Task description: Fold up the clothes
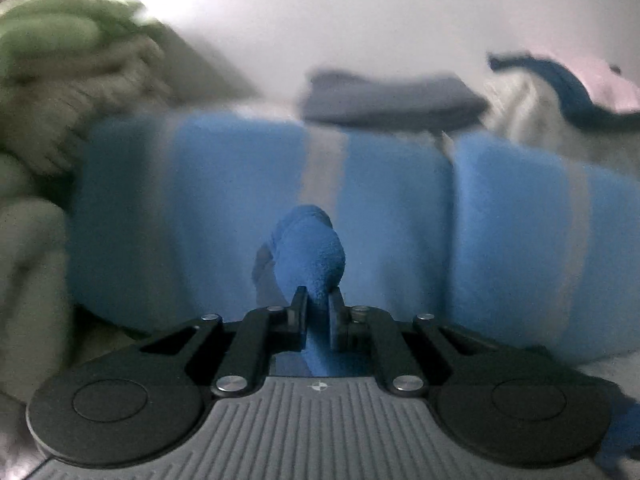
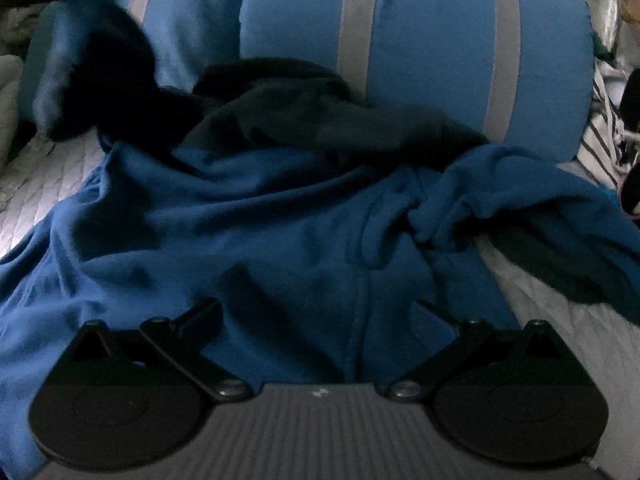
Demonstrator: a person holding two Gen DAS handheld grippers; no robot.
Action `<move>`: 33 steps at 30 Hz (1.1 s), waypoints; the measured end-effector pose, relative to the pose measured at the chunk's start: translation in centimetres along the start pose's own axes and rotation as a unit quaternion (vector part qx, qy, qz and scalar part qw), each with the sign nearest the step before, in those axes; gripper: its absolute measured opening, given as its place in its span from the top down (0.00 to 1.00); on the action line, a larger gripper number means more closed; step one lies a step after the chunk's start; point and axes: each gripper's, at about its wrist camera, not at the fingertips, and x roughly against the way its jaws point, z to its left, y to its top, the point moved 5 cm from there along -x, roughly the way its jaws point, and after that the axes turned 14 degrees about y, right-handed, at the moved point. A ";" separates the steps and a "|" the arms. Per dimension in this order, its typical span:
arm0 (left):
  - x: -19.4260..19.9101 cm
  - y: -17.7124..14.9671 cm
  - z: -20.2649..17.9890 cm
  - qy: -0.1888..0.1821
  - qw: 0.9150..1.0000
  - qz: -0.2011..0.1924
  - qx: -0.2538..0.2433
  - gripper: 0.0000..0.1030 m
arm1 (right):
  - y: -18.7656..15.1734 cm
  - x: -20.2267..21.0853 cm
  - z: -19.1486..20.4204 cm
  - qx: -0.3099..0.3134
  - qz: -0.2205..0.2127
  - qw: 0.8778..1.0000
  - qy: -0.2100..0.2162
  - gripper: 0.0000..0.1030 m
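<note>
A: Left gripper point(image 1: 319, 300) first. Jaws?

B: Pressed together, pinching a bunch of blue fleece point(image 1: 316, 256). The fabric is bulging up out of the jaws and running down between them toward the camera.

A: Right gripper point(image 2: 320, 312)?

B: Jaws are spread wide, nothing between them. It's hovering over the fleece point(image 2: 260, 232); can't tell if the tips are touching the cloth.

A: Where's the fleece sitting?

B: Right view: it's lying crumpled across the bed point(image 2: 48, 200), filling the near and middle part, and a seam is running away from the camera down its middle. A darker fold point(image 2: 320, 120) is sitting at its far side. One part is trailing off toward the bed's right edge.

A: Behind that?

B: A striped pillow point(image 2: 420, 60), light blue with grey bands, is lying across the far side, touching the dark fold. Left view is showing the same pillow point(image 1: 240, 200) right behind the pinched bunch.

A: Farther?

B: Left view, blurry: a folded grey-blue stack point(image 1: 392, 100) is sitting beyond the pillow, a green-and-beige heap point(image 1: 60, 80) is at the far left, and pale cloth with a dark blue strip point(image 1: 560, 88) is at the far right. Right view: a striped white garment point(image 2: 604, 136) is lying by the pillow's right end.
</note>
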 end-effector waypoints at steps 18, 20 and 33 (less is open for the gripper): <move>-2.9 -22.6 28.4 0.133 0.958 0.159 0.199 0.90 | -0.1 -1.6 -0.3 -0.030 0.017 0.999 -0.035 0.00; -3.2 -25.4 28.1 0.132 0.953 0.179 0.204 0.89 | -0.3 -1.9 -0.5 -0.034 0.020 0.998 -0.040 0.00; 0.0 -28.3 29.6 0.099 0.949 0.159 0.254 0.62 | -1.5 -2.3 -0.6 0.000 0.040 0.997 -0.066 0.00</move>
